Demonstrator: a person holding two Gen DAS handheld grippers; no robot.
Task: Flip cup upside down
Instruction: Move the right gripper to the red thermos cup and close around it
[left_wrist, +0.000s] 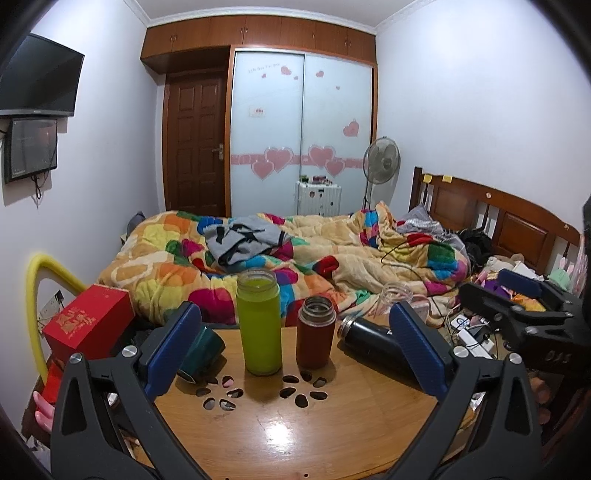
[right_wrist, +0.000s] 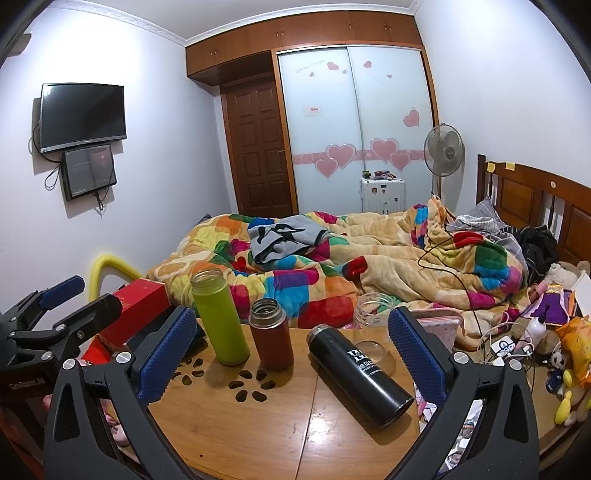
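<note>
Left gripper (left_wrist: 295, 347): jaws spread wide, blue pads facing each other, nothing between. Right gripper (right_wrist: 291, 350): jaws equally wide, empty. Both level, side by side, pointing forward.

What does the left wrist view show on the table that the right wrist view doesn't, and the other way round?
Only the left wrist view shows the dark green cup lying tipped behind its left finger. Only the right wrist view shows the clear glass jar fully, standing upright on the table, and the white lettering on the black flask. Both show the green bottle and red bottle upright, uncapped, the black flask on its side, and each tool open.
</note>
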